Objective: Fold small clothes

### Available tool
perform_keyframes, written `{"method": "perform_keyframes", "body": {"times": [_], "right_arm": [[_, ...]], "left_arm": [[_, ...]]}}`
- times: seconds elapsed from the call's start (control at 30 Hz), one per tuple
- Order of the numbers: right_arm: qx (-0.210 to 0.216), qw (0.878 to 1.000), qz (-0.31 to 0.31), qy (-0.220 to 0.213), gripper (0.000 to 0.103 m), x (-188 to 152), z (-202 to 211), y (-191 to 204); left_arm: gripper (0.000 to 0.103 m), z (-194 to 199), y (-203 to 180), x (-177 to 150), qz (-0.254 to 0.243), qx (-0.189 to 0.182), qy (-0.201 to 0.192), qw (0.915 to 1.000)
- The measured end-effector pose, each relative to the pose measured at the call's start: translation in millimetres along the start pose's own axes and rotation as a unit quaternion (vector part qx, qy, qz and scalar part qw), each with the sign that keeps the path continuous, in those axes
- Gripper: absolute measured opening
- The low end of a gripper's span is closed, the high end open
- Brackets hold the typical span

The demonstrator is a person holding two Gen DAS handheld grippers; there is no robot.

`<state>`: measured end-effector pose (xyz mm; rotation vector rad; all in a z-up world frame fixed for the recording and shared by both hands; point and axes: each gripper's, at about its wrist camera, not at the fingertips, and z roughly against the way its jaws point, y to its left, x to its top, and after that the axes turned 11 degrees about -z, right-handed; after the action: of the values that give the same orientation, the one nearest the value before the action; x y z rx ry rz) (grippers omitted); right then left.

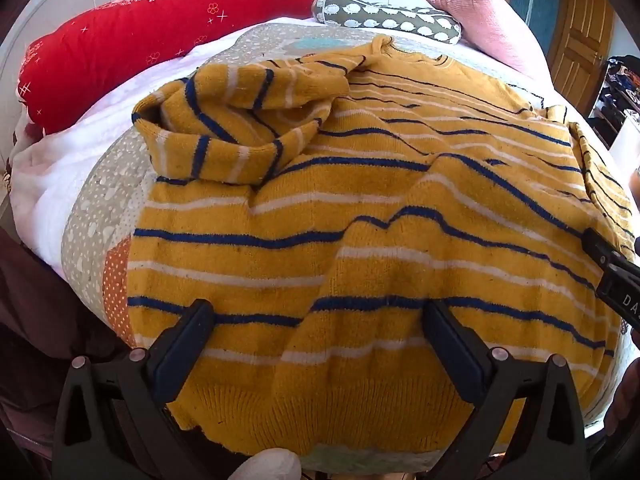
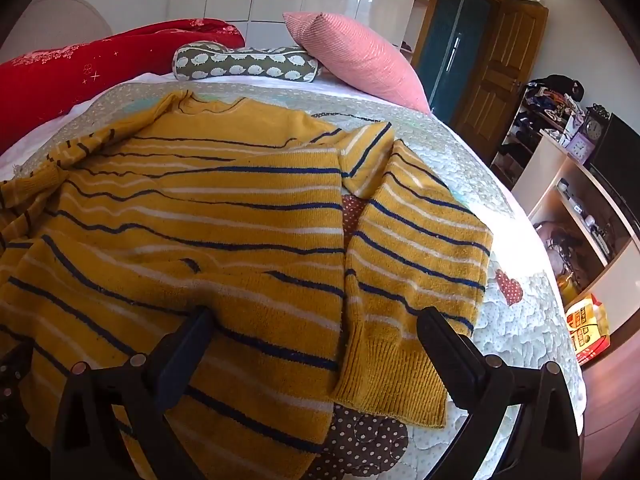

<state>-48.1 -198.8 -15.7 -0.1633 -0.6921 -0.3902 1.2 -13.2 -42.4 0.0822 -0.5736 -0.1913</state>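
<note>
A small mustard-yellow sweater (image 1: 360, 208) with blue and white stripes lies spread on a quilted bed cover (image 1: 84, 224), its neck towards the pillows. One sleeve (image 1: 240, 120) is bunched across the chest at the left. The other sleeve (image 2: 412, 264) lies straight beside the body, cuff near me. My left gripper (image 1: 318, 312) hovers open over the lower hem, nothing between its fingers. My right gripper (image 2: 316, 320) stands open above the gap between body and right sleeve (image 2: 344, 264); it also shows at the edge of the left wrist view as a black finger (image 1: 612, 264).
A red quilt (image 1: 120, 40), a patterned bolster (image 2: 244, 62) and a pink cushion (image 2: 360, 56) lie at the head of the bed. Right of the bed stand shelves (image 2: 580, 208) with clutter, a wooden door (image 2: 492, 92) and a yellow bag (image 2: 586, 324) on the floor.
</note>
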Motion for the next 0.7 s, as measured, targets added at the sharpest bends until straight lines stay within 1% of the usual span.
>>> {"method": "perform_keyframes", "body": {"times": [0.13, 0.3, 0.53, 0.7], "right_arm": [[0.019, 0.999, -0.019, 0.037, 0.102, -3.9, -17.5, -7.9], [0.053, 0.994, -0.062, 0.066, 0.102, -6.3, -26.2, -20.9], [0.066, 0.995, -0.059, 0.05, 0.102, -14.7, -24.3, -23.6], [0.054, 0.996, -0.037, 0.067, 0.102, -6.8, -28.0, -16.8]], "left_arm": [[0.103, 1.6, -3.4, -4.6, -0.007, 0.009, -0.003, 0.9999], [0.103, 2.1, -3.8, -11.2, -0.001, 0.001, -0.002, 1.0], [0.103, 3.4, 0.4, -10.0, -0.005, -0.006, 0.01, 0.9999], [0.103, 4.3, 0.1, -9.4, -0.007, -0.003, 0.006, 0.9999]]}}
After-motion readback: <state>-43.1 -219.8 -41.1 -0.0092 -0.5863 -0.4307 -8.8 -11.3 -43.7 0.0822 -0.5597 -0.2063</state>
